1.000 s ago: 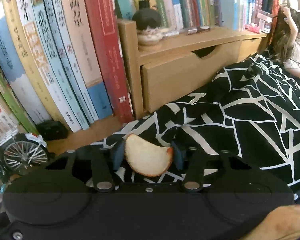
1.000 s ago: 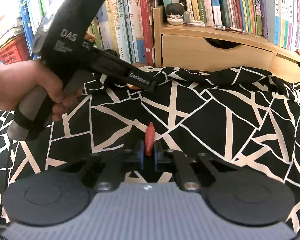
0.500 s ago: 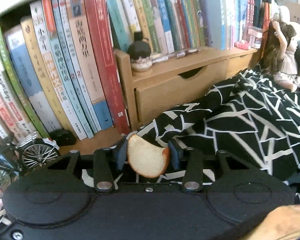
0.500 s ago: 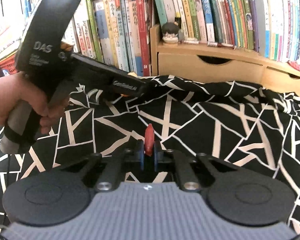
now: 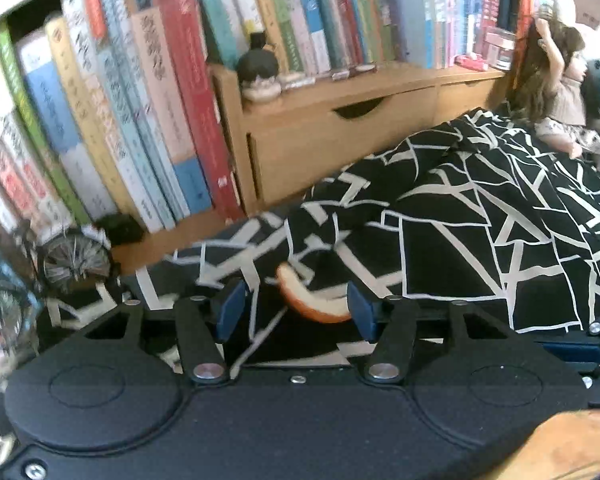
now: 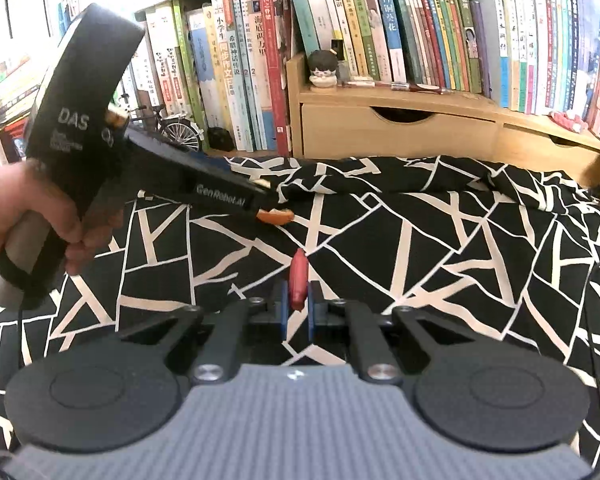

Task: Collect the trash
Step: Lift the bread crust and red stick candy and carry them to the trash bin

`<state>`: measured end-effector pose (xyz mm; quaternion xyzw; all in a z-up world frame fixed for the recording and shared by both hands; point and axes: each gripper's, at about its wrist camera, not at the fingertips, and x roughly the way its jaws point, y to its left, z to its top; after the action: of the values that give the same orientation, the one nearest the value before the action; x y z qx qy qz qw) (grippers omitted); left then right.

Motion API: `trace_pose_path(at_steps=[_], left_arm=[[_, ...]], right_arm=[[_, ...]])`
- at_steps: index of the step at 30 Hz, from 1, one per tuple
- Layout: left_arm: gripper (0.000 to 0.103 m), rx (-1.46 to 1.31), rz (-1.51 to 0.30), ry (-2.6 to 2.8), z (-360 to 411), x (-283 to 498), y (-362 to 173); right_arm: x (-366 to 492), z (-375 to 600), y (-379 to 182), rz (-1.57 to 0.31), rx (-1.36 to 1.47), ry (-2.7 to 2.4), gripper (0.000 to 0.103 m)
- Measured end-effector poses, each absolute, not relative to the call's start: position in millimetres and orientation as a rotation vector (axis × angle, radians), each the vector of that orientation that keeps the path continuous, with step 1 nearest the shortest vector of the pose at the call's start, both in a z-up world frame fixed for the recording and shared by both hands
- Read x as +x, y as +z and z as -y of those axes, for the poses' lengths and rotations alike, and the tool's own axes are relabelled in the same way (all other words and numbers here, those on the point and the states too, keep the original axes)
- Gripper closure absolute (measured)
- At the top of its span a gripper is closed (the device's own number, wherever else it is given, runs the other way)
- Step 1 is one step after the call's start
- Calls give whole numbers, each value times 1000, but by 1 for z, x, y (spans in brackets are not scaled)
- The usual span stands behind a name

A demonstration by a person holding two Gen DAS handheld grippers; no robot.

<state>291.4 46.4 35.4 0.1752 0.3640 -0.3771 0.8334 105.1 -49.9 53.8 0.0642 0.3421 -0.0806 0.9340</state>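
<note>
In the left wrist view my left gripper (image 5: 295, 309) hangs over the black cloth with white lines (image 5: 480, 216), and its jaws are opening. An orange peel piece (image 5: 310, 301) lies tilted between them, leaning toward the right pad and clear of the left pad. The right wrist view shows that left gripper (image 6: 266, 205) held in a hand (image 6: 24, 208), with the peel (image 6: 277, 216) at its tip. My right gripper (image 6: 298, 314) is shut on a small red scrap (image 6: 299, 278) that stands upright between its blue pads.
A row of upright books (image 6: 380, 20) fills the shelf behind. A wooden drawer unit (image 6: 392, 128) carries a small dark-haired figurine (image 6: 323, 68). A model bicycle (image 6: 176, 130) stands at the left, a doll (image 5: 556, 92) at the right edge of the cloth.
The left jaws have spread apart, and the peel has tipped from upright in their grip to leaning low by the right pad. Both grippers have drawn back and risen; the right keeps its red scrap.
</note>
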Motion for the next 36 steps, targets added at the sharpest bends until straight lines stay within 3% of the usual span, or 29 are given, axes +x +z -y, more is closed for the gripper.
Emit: trace_pose_path(at_steps=[8,12,15,18,27,30,32,34,36], left_arm=[[39,363,-817,-813,-44,294,20],[25,380,-811,-822,-40,291,18],[24,366,-799,-843,-38,285,20],[15,352,-777,-847,-38,279,22],[15,348,-804,-877,-31,273,14],[18,365,-810,-870,-27,272,8],[29,355,-823,-866,-26,273,5],[49,340,-817,-860,-27,273,2],[54,332,-800,-848,-29,274,3]], right_arm=[[105,53,52,-711,138,-173,91],[106,51,53,-707,130,-169,91],[107,51,53,-708,129,-164,91],[107,51,53,-709,131,-160,91],[106,51,54,-716,123,-150,91],[105,51,52,-721,117,-151,91],[105,51,53,-720,117,-153,91],[104,51,53,-721,116,-150,91],[104,50,53,-722,109,-150,91]])
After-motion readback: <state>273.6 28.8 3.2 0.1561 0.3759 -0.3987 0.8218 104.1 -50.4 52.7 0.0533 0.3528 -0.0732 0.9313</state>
